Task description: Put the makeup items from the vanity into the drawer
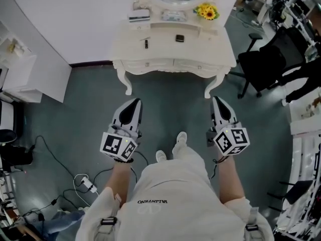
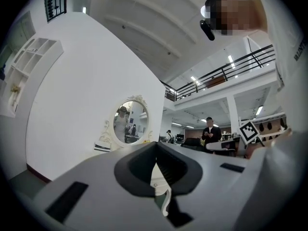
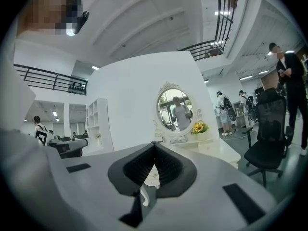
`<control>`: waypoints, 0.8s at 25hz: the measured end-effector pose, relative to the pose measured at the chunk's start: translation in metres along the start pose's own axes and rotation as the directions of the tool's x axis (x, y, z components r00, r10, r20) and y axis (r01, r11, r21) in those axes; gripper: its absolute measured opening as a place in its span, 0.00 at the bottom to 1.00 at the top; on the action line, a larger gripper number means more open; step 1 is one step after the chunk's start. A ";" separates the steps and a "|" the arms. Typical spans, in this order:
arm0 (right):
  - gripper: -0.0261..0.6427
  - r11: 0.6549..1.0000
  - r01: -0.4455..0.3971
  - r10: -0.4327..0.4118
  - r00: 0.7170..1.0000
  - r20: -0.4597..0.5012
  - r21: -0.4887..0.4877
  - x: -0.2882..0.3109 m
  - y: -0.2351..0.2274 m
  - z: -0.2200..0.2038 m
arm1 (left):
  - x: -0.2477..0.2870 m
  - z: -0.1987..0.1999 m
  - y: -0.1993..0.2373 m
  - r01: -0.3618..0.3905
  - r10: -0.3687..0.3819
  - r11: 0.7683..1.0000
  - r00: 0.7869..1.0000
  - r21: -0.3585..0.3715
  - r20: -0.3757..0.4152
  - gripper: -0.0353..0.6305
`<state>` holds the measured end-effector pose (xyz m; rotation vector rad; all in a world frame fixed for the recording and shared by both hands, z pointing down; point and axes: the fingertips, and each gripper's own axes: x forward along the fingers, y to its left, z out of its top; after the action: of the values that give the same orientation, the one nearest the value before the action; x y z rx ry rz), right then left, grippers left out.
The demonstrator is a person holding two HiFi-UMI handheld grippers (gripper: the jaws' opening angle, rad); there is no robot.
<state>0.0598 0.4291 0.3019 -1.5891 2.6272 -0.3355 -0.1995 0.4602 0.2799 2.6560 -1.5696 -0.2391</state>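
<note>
A cream vanity (image 1: 215, 54) with an oval mirror (image 3: 174, 110) stands ahead of me against the white wall. On its top lie a small dark square item (image 1: 179, 38), a thin dark stick (image 1: 146, 43), a striped flat case (image 1: 139, 17) and a pale item (image 1: 173, 17). Two drawer fronts (image 1: 173, 64) under the top are closed. My left gripper (image 1: 133, 104) and right gripper (image 1: 216, 102) hang side by side above the floor, short of the vanity, both pointing at it. Both are shut with nothing between the jaws.
A pot of yellow flowers (image 1: 207, 11) sits on the vanity's right end. A black office chair (image 1: 265, 67) stands to the right. A white shelf unit (image 1: 20, 69) is on the left. Cables and a power strip (image 1: 86, 184) lie on the grey floor behind left. People stand in the background (image 3: 287, 81).
</note>
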 end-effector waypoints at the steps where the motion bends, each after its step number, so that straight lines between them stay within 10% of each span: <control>1: 0.06 1.000 0.001 -0.001 1.000 -0.002 0.001 0.002 -0.001 -0.001 | 0.002 -0.001 0.000 0.002 -0.002 1.000 1.000 -0.001 -0.002 0.06; 20: 0.06 0.997 -0.072 0.073 0.997 -0.039 0.041 0.128 -0.075 0.002 | 0.136 -0.020 0.035 0.001 0.001 1.000 0.999 0.024 -0.050 0.06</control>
<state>0.0651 0.2826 0.3241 -1.4865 2.6821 -0.4171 -0.1617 0.3233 0.2890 2.6581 -1.5679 -0.1534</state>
